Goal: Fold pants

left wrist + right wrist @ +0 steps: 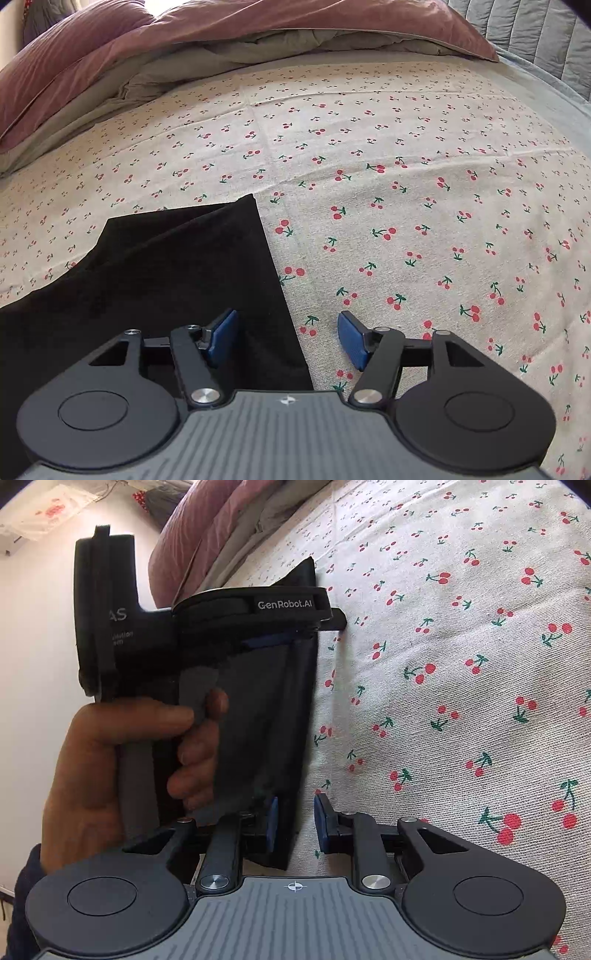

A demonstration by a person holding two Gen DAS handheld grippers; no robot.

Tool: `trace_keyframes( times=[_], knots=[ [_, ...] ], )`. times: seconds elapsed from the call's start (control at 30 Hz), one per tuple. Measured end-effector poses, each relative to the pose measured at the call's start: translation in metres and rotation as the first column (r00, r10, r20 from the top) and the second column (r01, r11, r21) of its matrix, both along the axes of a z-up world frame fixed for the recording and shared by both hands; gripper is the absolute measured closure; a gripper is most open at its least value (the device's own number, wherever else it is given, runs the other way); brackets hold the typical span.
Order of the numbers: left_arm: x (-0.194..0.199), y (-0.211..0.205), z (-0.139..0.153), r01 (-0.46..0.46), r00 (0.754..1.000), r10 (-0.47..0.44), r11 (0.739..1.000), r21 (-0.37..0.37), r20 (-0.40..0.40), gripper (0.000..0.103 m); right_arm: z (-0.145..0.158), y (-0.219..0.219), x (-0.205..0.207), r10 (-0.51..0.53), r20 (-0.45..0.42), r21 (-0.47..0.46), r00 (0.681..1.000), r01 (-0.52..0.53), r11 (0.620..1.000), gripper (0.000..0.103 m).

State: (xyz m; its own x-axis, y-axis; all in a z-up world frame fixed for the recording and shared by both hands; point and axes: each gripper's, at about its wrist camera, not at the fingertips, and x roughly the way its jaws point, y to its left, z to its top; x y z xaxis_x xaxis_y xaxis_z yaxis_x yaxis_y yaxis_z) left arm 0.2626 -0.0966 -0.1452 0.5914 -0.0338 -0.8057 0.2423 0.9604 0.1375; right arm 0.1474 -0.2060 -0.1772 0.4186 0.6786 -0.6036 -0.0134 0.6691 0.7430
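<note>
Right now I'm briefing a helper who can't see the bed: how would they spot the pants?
Start from the cherry-print bedsheet covering the bed. The pants lie flat on it, below the mauve duvet. They are the only plain black cloth there.

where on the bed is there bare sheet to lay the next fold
Bare cherry-print sheet lies right of the black pants, up to the pink duvet. It is crowded along the pants' edge, where the open left gripper and open right gripper sit.

bare sheet point(406, 184) right, duvet point(110, 55) beyond
</note>
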Motion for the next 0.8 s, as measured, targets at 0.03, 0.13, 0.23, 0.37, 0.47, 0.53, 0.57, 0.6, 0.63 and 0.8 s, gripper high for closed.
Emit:
trace_keyframes(
  times=[0.03, 0.13, 0.23, 0.37, 0.47, 0.53, 0.57, 0.6, 0.63, 0.8],
  knots=[
    [0.006, -0.003, 0.001, -0.004, 1.0, 0.004, 1.0, 0.013, -0.006, 0.053, -0.001, 0.0, 0.0, -0.002, -0.001, 0.004, 1.0, 0.002, 1.0, 0.081],
    [0.019, -0.012, 0.001, 0.0, 1.0, 0.001, 0.998, 0.056, -0.022, 0.053, -0.005, -0.005, -0.001, -0.007, -0.011, 0.032, 1.0, 0.008, 0.999, 0.081],
    [0.026, -0.017, 0.001, -0.005, 1.0, 0.008, 0.996, 0.086, -0.03, 0.053, -0.007, -0.01, -0.002, -0.013, -0.015, 0.053, 1.0, 0.014, 0.998, 0.081],
    [0.021, -0.025, 0.0, 0.041, 0.999, -0.039, 0.988, 0.148, -0.015, 0.06, -0.009, -0.012, -0.004, -0.013, -0.01, 0.073, 1.0, 0.014, 0.997, 0.077],
    [0.019, -0.029, 0.001, 0.061, 0.998, -0.06, 0.98, 0.188, -0.014, 0.087, -0.01, -0.014, -0.003, -0.019, -0.025, 0.122, 1.0, 0.022, 0.992, 0.066],
    [0.02, -0.033, -0.002, 0.061, 0.998, -0.06, 0.962, 0.267, -0.014, 0.103, -0.01, -0.017, -0.003, -0.023, -0.031, 0.129, 0.999, 0.027, 0.991, 0.066],
    [0.019, -0.034, -0.003, 0.074, 0.997, -0.073, 0.958, 0.277, -0.014, 0.103, -0.01, -0.017, -0.003, -0.023, -0.03, 0.128, 0.999, 0.027, 0.991, 0.066],
    [0.019, -0.034, -0.003, 0.079, 0.997, -0.078, 0.957, 0.278, -0.012, 0.103, -0.01, -0.019, -0.003, -0.022, -0.026, 0.124, 0.999, 0.025, 0.992, 0.066],
    [0.018, -0.032, 0.0, 0.078, 0.997, -0.08, 0.961, 0.267, -0.006, 0.103, -0.009, -0.019, -0.004, -0.021, -0.021, 0.12, 1.0, 0.024, 0.993, 0.066],
    [0.011, -0.004, 0.028, 0.041, 0.998, -0.046, 0.994, 0.101, 0.04, 0.103, -0.011, -0.016, -0.002, -0.028, -0.006, 0.114, 1.0, 0.029, 0.993, 0.066]
  ],
)
